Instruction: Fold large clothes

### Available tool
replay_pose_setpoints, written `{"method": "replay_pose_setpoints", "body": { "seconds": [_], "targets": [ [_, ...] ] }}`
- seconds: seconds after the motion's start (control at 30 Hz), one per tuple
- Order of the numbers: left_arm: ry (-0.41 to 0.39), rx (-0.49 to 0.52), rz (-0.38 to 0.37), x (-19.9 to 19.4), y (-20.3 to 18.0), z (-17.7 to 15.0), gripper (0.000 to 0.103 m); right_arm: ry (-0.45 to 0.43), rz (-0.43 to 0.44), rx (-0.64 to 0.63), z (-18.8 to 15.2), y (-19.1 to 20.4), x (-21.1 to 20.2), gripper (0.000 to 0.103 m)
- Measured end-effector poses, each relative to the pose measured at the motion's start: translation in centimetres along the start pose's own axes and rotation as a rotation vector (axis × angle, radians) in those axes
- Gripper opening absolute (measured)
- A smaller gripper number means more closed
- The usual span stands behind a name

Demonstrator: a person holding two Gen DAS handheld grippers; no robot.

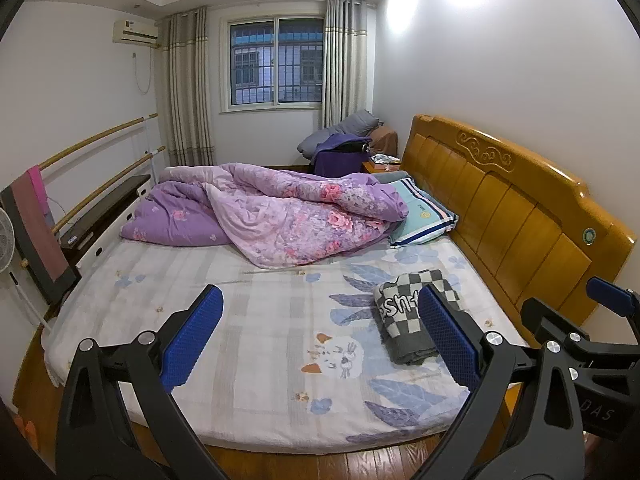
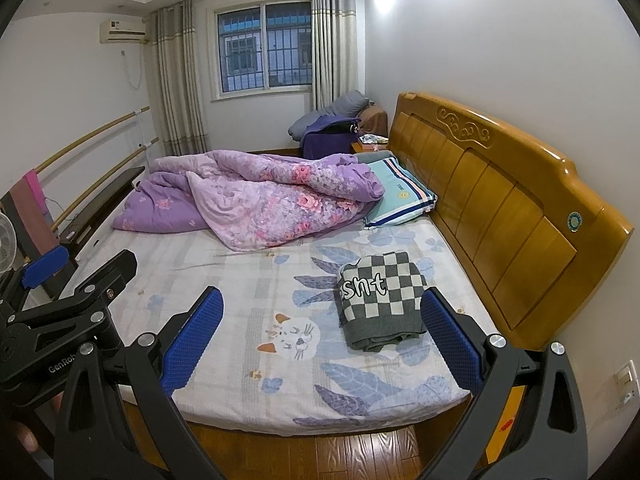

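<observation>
1. Left tool (image 1: 320,340): jaws spread, nothing between them, held above the bed's (image 1: 248,320) foot edge.
2. Right tool (image 2: 320,340): jaws spread, empty, just beside the left one.
3. Sweater (image 2: 380,300): checkered, folded, lying on the sheet near the headboard (image 2: 500,200).
4. Quilt (image 2: 260,200) bunched at the far side, touching the pillow (image 2: 400,196).

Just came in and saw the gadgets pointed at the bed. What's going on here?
A person holds two claws above the foot of the bed, both open and empty. The left claw and right claw touch nothing. A checkered sweater already lies folded near the headboard.
</observation>
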State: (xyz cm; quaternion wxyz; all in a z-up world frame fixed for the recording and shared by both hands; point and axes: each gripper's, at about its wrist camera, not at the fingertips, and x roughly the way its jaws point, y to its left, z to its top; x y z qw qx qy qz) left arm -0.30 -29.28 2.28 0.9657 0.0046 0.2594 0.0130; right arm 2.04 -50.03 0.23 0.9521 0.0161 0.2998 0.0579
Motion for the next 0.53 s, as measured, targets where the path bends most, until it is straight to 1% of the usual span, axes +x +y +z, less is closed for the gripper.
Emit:
{"method": "replay_pose_setpoints", "body": {
  "seconds": [0.17, 0.3, 0.33, 0.47, 0.53],
  "targets": [
    [0.022, -0.008, -0.005, 1.9, 1.7, 0.1, 0.098, 0.024, 0.005, -0.001, 0.6, 1.2, 1.6, 0.095],
    [0.042, -0.023, -0.003, 4.4, 4.2, 0.3, 0.098, 0.049, 0.008, -0.007, 1.1, 3.5, 3.5, 0.095],
    [0.053, -0.029, -0.003, 5.3, 5.2, 0.2, 0.098, 0.056, 0.01, -0.009, 1.4, 3.9, 4.2, 0.095],
    [0.086, -0.052, 0.005, 9.0, 9.9, 0.1, 0.098, 0.089, 0.013, -0.031, 2.0, 8.4, 7.9, 0.095],
    [0.107, -0.044, 0.034, 11.5, 13.7, -0.4, 0.098, 0.113, 0.012, -0.039, 2.2, 11.3, 10.4, 0.095]
  ]
}}
